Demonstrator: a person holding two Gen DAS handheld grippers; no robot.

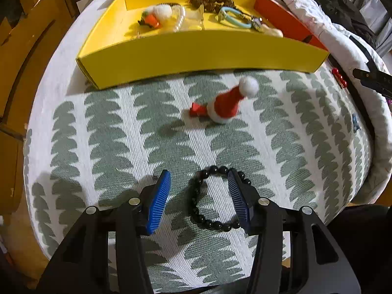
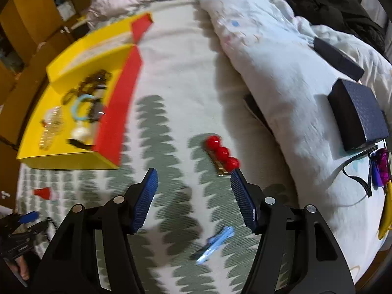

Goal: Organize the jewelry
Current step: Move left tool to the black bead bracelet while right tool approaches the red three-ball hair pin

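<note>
In the left wrist view, the left gripper (image 1: 199, 191) points down at a patterned bedspread (image 1: 122, 132) of grey-green leaf shapes on white. Its jaws stand partly apart, and a black bead bracelet (image 1: 196, 205) lies flat on the cloth between them. The right blue pad (image 1: 238, 203) covers the far side of the bead ring; whether it touches the beads I cannot tell. The left pad (image 1: 158, 202) stands clear of them, so nothing is gripped. Farther off lies a red and white Santa-hat hair clip (image 1: 224, 105), and beyond it a yellow box (image 1: 196, 54) holding a heap of jewelry: a light blue ring-shaped piece (image 1: 232, 18), brown beads (image 1: 210, 2) and pearly items.

In the right wrist view, which is blurred, the right gripper (image 2: 193, 191) hangs over the same bedspread with its jaws apart and nothing between the pads. A red ball hair clip (image 2: 221, 153) lies just beyond the right fingertip (image 2: 236, 175); whether they touch cannot be told. A small blue clip (image 2: 215, 242) lies on the cloth nearer the camera, between the finger arms. The yellow box (image 2: 61, 161) sits to the left, and a dark blue box (image 2: 357, 115) rests on the white duvet (image 2: 281, 73) at right.
</note>
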